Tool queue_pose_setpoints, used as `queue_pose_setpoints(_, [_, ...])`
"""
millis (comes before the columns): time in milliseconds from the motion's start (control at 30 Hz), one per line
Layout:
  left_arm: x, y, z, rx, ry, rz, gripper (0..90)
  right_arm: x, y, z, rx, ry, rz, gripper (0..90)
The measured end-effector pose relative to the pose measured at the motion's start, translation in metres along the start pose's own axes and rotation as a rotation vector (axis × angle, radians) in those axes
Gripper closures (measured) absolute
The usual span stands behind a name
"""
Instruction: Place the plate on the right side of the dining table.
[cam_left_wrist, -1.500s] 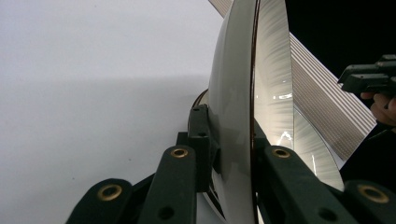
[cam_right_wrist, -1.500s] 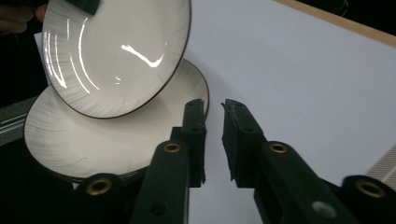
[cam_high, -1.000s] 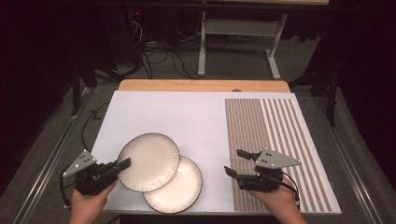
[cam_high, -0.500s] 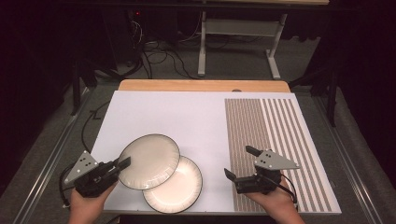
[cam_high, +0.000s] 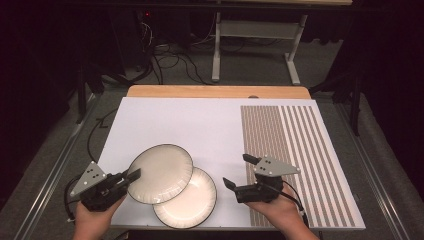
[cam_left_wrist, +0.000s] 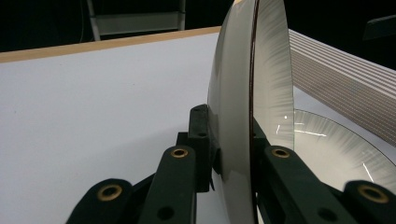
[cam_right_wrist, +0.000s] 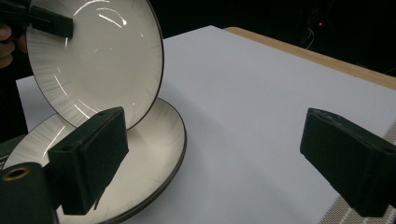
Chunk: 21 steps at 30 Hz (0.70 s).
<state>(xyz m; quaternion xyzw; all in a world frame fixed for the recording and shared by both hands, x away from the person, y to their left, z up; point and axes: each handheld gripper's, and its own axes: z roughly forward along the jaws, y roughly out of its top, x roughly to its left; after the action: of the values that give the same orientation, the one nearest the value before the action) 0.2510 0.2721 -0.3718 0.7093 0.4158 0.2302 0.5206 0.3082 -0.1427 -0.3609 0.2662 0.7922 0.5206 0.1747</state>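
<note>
lower left of the high view: left gripper (cam_high: 133, 176) grips a lifted round white dark-rimmed plate (cam_high: 161, 172) over its twin (cam_high: 192, 202) on the desk (cam_high: 200, 125); right gripper (cam_high: 240, 171), jaws wide and empty after just closing slightly, likely takes that twin next.

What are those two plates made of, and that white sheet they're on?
The held plate and the lower plate look like glazed ceramic: cream, glossy, with bright light streaks, fine grey lines near the edge and a dark rim. Hard plastic can't be ruled out. The white mat looks matte, with no glare, perhaps paper or thin plastic; its striped part looks printed. A wooden edge shows behind it.
</note>
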Motion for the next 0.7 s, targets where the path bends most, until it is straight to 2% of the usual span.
queue_pose_setpoints(133, [0.000, 0.000, 0.000, 0.000, -0.002, 0.004, 80.1, 0.003, 0.004, 0.015, 0.013, 0.039, 0.003, 13.1])
queue_pose_setpoints(300, [0.001, 0.000, 0.001, -0.002, -0.004, -0.002, 80.1, 0.012, 0.009, 0.032, 0.035, 0.062, -0.010, 14.8])
queue_pose_setpoints(700, [0.000, 0.000, 0.001, -0.002, -0.006, 0.009, 80.1, 0.027, 0.014, 0.078, 0.106, 0.121, 0.001, 16.5])
